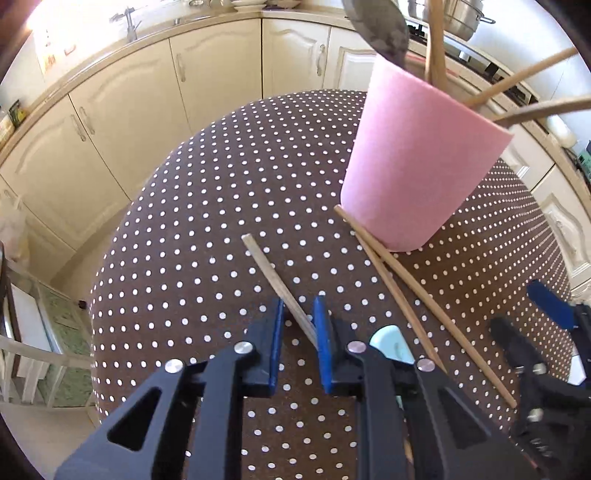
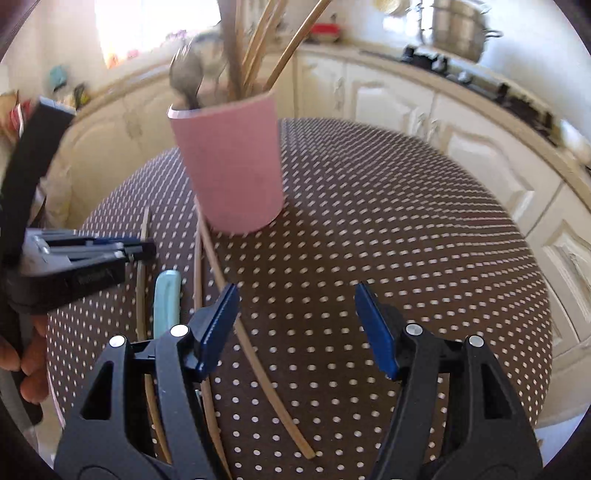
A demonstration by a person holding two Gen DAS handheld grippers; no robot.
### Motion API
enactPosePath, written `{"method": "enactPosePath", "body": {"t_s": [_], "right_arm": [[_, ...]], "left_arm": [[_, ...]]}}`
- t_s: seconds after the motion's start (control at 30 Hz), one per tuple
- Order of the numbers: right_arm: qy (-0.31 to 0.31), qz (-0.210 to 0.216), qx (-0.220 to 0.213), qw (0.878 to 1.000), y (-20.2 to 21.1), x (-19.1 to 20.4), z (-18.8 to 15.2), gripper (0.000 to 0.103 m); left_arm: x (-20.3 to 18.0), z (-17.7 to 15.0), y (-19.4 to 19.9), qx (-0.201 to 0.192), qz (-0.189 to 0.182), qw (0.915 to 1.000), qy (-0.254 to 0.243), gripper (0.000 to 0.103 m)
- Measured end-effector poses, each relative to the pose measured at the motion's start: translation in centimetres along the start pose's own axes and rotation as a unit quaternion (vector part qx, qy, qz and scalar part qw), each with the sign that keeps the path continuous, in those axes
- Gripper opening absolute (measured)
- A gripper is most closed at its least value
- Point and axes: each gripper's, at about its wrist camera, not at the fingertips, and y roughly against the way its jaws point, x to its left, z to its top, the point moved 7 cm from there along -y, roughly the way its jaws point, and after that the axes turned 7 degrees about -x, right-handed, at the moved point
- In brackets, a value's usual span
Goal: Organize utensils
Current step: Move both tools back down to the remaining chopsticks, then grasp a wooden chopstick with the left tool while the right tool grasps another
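Observation:
A pink cup [image 1: 417, 158] [image 2: 232, 166] stands on the dotted brown tablecloth [image 1: 207, 240] and holds a spoon [image 1: 380, 29], a fork and several wooden chopsticks. My left gripper [image 1: 299, 301] [image 2: 146, 251] is shut on a pale chopstick [image 1: 271, 275] that lies slanted on the cloth. Two darker chopsticks [image 1: 400, 295] lie crossed at the cup's foot, and a light blue handle [image 1: 391, 343] [image 2: 168, 302] lies beside them. My right gripper [image 2: 295, 290] [image 1: 535, 317] hangs open over bare cloth, with one long chopstick [image 2: 258, 354] running just inside its left finger.
Cream cabinets [image 1: 122, 122] ring the round table, with a steel pot [image 2: 458, 33] and a hob on the counter behind. The table's edge drops off at the left [image 1: 99, 295] and right [image 2: 546, 332]. A person's hand [image 2: 29, 365] holds the left gripper.

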Motion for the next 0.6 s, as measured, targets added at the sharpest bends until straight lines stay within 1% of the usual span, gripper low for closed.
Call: {"method": "enactPosePath", "body": {"t_s": [0.07, 0.13, 0.17, 0.27, 0.3, 0.37, 0.43, 0.5, 0.53, 0.6], "right_arm": [[0.011, 0.013, 0.021, 1.000, -0.8, 0.5, -0.1, 0.064], [0.024, 0.012, 0.034, 0.999, -1.3, 0.8, 0.0, 0.064], [0.029, 0.014, 0.040, 0.999, -1.6, 1.0, 0.0, 0.062], [0.045, 0.026, 0.064, 0.997, -2.4, 1.8, 0.1, 0.053], [0.050, 0.030, 0.074, 0.996, -2.7, 2.1, 0.1, 0.049], [0.055, 0.039, 0.089, 0.994, -3.2, 2.5, -0.2, 0.043], [0.064, 0.039, 0.099, 0.992, -3.5, 2.9, -0.2, 0.041], [0.070, 0.043, 0.111, 0.990, -3.7, 3.2, -0.1, 0.034], [0.073, 0.043, 0.117, 0.990, -3.9, 3.3, 0.1, 0.033], [0.083, 0.045, 0.130, 0.987, -4.3, 3.7, 0.5, 0.025]], "left_arm": [[0.3, 0.0, -0.1, 0.000, -0.006, 1.0000, -0.001, 0.014], [1.1, -0.3, 0.4, 0.000, -0.012, 0.9999, -0.002, 0.012], [1.2, -0.3, 0.4, 0.000, -0.015, 0.9999, -0.004, 0.010], [2.1, -0.5, 0.3, 0.005, -0.029, 0.9996, -0.004, 0.007], [2.7, -0.2, 0.3, 0.006, -0.034, 0.9994, -0.006, 0.007], [2.9, -0.1, 0.4, 0.011, -0.042, 0.9990, -0.011, 0.007], [2.9, -0.2, 0.5, 0.019, -0.055, 0.9983, -0.010, 0.007], [3.0, -0.5, 0.8, 0.031, -0.059, 0.9977, -0.013, 0.008], [3.0, -0.7, 0.9, 0.035, -0.058, 0.9976, -0.018, 0.008], [3.0, -1.0, 1.1, 0.044, -0.056, 0.9971, -0.026, 0.013]]}}
